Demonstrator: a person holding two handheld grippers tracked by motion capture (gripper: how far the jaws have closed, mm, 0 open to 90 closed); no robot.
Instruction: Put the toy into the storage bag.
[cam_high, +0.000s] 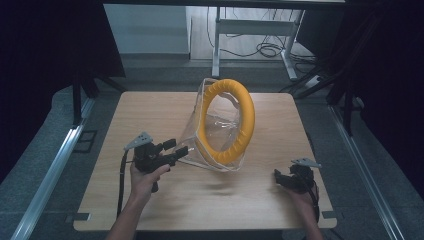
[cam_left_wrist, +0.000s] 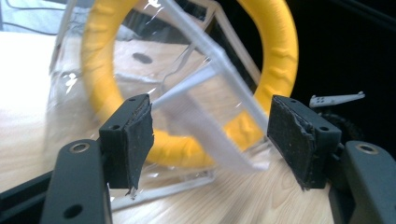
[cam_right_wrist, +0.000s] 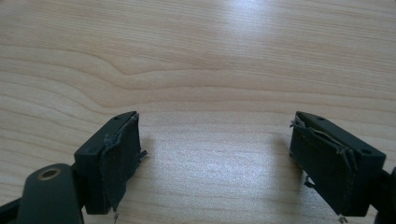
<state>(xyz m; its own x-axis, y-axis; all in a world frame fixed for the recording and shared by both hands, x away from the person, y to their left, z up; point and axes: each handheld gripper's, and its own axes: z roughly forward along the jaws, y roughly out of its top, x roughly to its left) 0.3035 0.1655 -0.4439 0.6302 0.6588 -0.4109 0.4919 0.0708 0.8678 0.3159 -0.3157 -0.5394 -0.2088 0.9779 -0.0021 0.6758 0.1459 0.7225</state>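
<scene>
My right gripper (cam_high: 285, 178) is resting low over the wooden worktop (cam_high: 150, 115), fingers released. My left gripper (cam_high: 176, 148) is spreading its fingers at the clear bag (cam_high: 200, 135), not clamped. Behind, the yellow ring (cam_high: 246, 115) is standing inside the bag, mid-worktop.

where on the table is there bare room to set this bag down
Bare wood lies along the table's far-left part beyond the left tool, and in the near strip between both hands up to the right tool. The middle is crowded: the clear bag with its yellow ring stands there.
</scene>
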